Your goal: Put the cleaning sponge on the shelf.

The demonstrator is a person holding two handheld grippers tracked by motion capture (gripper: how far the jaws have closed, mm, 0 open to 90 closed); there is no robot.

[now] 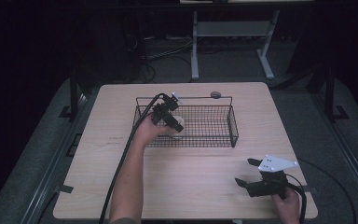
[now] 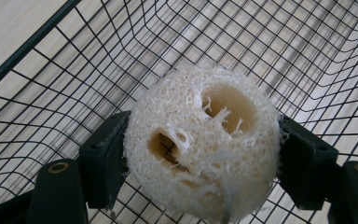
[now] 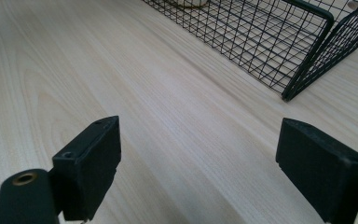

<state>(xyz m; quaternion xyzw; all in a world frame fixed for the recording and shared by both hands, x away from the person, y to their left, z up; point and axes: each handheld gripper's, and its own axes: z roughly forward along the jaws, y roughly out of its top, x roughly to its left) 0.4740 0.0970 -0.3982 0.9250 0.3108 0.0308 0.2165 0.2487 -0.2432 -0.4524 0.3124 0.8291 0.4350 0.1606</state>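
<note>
A cream loofah sponge [image 2: 205, 144] with two holes is clamped between the black jaws of my left gripper [image 2: 200, 158]. In the high view that gripper [image 1: 175, 122] reaches into the left part of a black wire basket [image 1: 231, 122], with the loofah [image 1: 179, 121] at its tip, just above the basket's mesh floor. My right gripper [image 1: 245, 171] stands open over the table near the front right corner. Nothing lies between its jaws [image 3: 200, 168]; bare wood shows there.
The wire basket [image 3: 307, 51] sits at the middle back of the light wooden table [image 1: 186, 177]. A small round grey thing [image 1: 215, 94] lies behind the basket. Black cables trail from both grippers. Dark floor and a desk frame lie beyond the table.
</note>
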